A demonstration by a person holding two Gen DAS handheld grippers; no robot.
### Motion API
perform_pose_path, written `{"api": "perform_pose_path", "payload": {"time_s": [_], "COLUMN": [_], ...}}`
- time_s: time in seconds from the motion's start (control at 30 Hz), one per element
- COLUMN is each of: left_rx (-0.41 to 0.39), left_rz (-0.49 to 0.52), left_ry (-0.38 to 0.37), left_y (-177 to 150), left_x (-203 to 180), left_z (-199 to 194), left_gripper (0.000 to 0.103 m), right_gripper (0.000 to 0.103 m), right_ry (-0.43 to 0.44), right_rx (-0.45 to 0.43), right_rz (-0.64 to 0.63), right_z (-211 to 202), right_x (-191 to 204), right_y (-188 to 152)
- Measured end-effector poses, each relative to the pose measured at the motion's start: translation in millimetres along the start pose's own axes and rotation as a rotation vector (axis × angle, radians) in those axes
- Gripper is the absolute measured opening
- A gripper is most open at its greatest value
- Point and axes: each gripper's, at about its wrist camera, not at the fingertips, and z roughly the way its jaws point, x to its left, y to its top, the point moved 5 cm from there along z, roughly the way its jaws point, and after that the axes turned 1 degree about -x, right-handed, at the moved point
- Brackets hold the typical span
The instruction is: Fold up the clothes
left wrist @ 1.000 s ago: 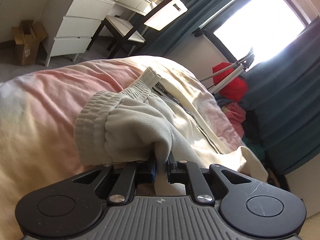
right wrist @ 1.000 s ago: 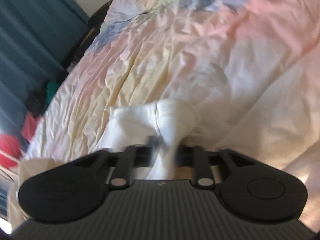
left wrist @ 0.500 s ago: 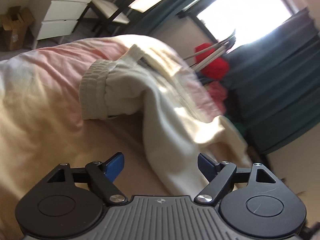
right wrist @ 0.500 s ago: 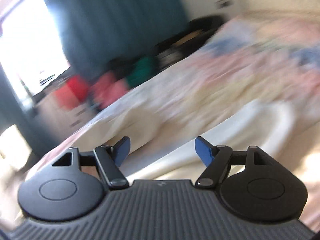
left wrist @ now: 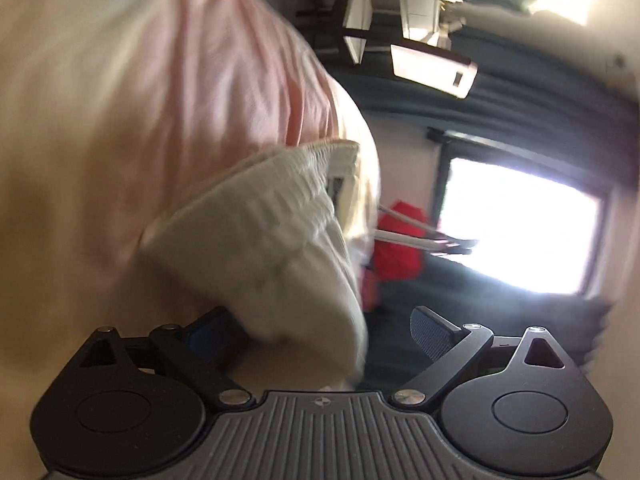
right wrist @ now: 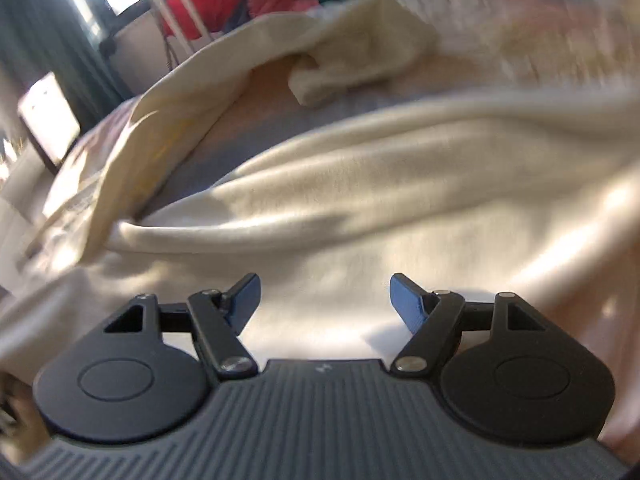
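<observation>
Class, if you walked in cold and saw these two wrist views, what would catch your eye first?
The cream garment sprawls across the pastel bedspread, filling the right wrist view, its ribbed waistband bulging close in the left. The bright window glares at the left view's right edge, with red clothes beside it.

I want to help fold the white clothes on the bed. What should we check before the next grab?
1. Left gripper fingers apart, having just opened: ok.
2. Right gripper fingers apart, nothing pinched: ok.
3. Cream garment lying flat: not ok, it is rumpled with deep folds.
4. Ribbed waistband within the left gripper's view: ok.
5. Garment resting on the bedsheet: ok.
6. Whole garment outline visible: cannot tell, both views are blurred.
</observation>
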Motion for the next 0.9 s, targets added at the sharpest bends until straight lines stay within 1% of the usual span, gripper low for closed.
{"api": "perform_pose_path", "payload": {"time_s": [0.03,0.07,0.1,0.13,0.17,0.2,0.23,0.27,0.33,0.37,0.4,0.47,0.5,0.57,0.6,0.63,0.67,0.7,0.8,0.83,0.87,0.9], "left_rx": [0.006,0.013,0.021,0.029,0.023,0.016,0.008,-0.011,-0.068,-0.1,-0.133,-0.135,-0.134,-0.145,-0.14,-0.121,-0.076,-0.029,0.06,0.065,0.068,0.07], "left_rz": [0.018,0.034,0.049,0.065,0.046,0.057,0.071,0.124,0.267,0.354,0.443,0.607,0.688,0.851,0.899,0.91,0.877,0.839,0.745,0.74,0.737,0.734], "left_ry": [0.048,0.097,0.146,0.195,0.196,0.204,0.213,0.236,0.285,0.308,0.33,0.281,0.253,0.284,0.325,0.381,0.466,0.552,0.552,0.53,0.506,0.481], "left_y": [2,5,7,9,11,12,13,13,13,14,15,9,5,-7,-11,-11,-8,-5,7,8,8,8], "left_x": [3,7,11,15,16,13,9,1,-20,-33,-46,-73,-87,-101,-101,-94,-80,-67,-41,-43,-46,-49], "left_z": [9,18,27,36,38,37,36,34,28,25,22,17,15,13,15,17,24,31,29,25,21,17], "left_gripper": [0.096,0.088,0.085,0.083,0.081,0.079,0.073,0.062,0.051,0.042,0.038,0.03,0.03,0.029,0.03,0.03,0.031,0.034,0.038,0.04,0.046,0.049], "right_gripper": [0.073,0.073,0.073,0.073,0.073,0.073,0.073,0.073,0.073,0.073,0.073,0.073,0.073,0.073,0.073,0.073,0.073,0.073,0.073,0.073,0.073,0.073], "right_ry": [-0.035,-0.069,-0.09,-0.087,-0.082,-0.081,-0.08,-0.075,-0.067,-0.064,-0.06,-0.057,-0.055,-0.052,-0.052,-0.052,-0.052,-0.052,-0.053,-0.052,-0.051,-0.05], "right_rx": [-0.019,-0.038,-0.038,-0.023,-0.008,0.001,0.011,0.0,-0.002,-0.002,-0.003,-0.003,-0.002,-0.001,0.0,0.0,0.001,0.001,0.005,0.008,0.01,0.011], "right_rz": [-0.06,-0.119,-0.157,-0.166,-0.174,-0.176,-0.176,-0.18,-0.173,-0.169,-0.166,-0.164,-0.162,-0.157,-0.155,-0.153,-0.151,-0.15,-0.153,-0.15,-0.148,-0.143], "right_z": [3,6,11,17,23,27,31,30,28,28,27,29,29,29,29,30,30,29,27,26,25,24], "right_x": [6,12,15,15,14,12,10,9,8,7,7,6,7,7,8,8,8,8,10,10,10,10], "right_y": [3,5,6,2,-1,-4,-8,-9,-9,-9,-9,-9,-9,-9,-9,-10,-10,-11,-13,-13,-14,-14]}}
